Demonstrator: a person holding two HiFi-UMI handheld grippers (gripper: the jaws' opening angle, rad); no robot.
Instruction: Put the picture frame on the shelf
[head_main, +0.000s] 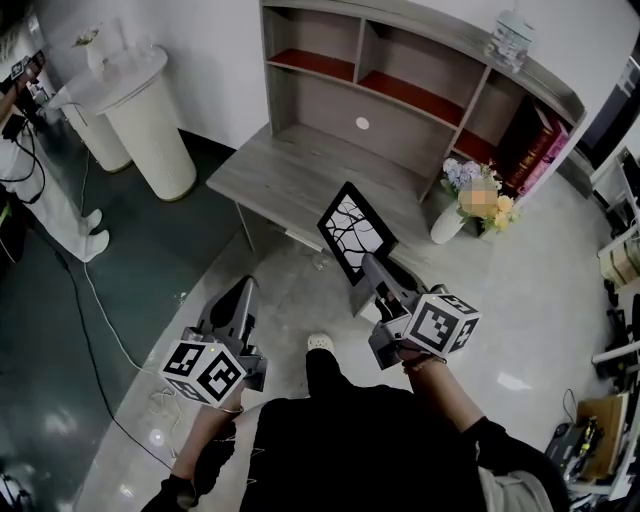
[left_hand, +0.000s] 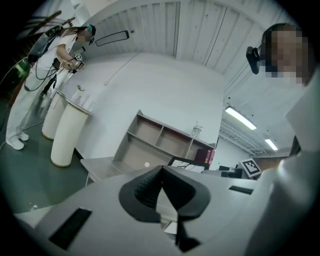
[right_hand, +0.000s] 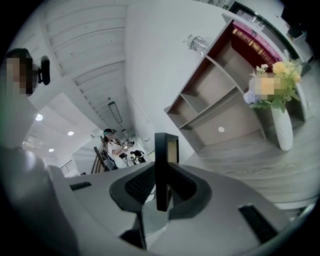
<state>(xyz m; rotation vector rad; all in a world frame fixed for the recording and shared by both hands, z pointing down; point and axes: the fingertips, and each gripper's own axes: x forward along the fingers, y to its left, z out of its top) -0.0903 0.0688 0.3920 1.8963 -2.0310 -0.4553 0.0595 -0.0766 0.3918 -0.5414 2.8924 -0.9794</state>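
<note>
Black-edged picture frame (head_main: 355, 232) hung near the desk (head_main: 290, 170) front, pinched by the right gripper (head_main: 375, 268) fingers, the left gripper (head_main: 240, 295) fingers pressed together empty; the carry probably next called for raising it to the shelf (head_main: 420, 95).

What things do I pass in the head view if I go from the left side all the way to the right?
white round stand → left gripper → picture frame → vase of flowers → books

two grippers (head_main: 243, 290) (head_main: 372, 265), one picture frame (head_main: 352, 230), one shelf (head_main: 330, 108), one flower vase (head_main: 446, 224), two white pedestals (head_main: 152, 130) (head_main: 97, 138).
</note>
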